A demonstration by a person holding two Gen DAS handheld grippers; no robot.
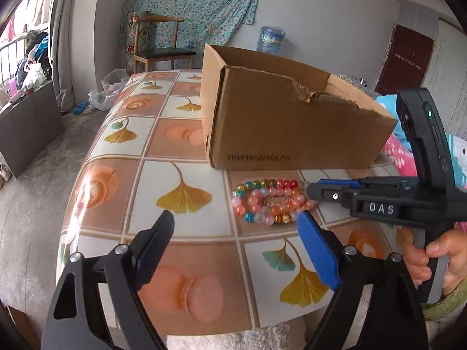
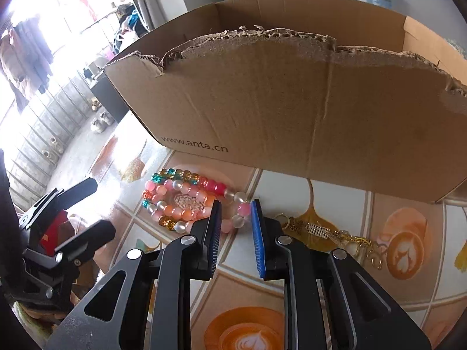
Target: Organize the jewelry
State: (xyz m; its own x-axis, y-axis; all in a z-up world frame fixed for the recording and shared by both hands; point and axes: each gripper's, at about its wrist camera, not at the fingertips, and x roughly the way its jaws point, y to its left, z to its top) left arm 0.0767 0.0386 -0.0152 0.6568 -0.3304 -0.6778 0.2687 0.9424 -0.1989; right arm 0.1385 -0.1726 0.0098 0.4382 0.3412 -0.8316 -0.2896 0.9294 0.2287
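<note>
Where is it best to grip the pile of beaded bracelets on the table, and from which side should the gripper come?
Probably best from above, at the pile's right edge. The beaded bracelets lie flat in a heap in front of the cardboard box, and a loop of pale beads sticks out there. The right gripper already has that loop between its narrow jaws, not yet pinched.

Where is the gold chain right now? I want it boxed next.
In the right wrist view the gold chain lies on the tablecloth, just right of the right gripper and the bead bracelets, in front of the cardboard box.
</note>
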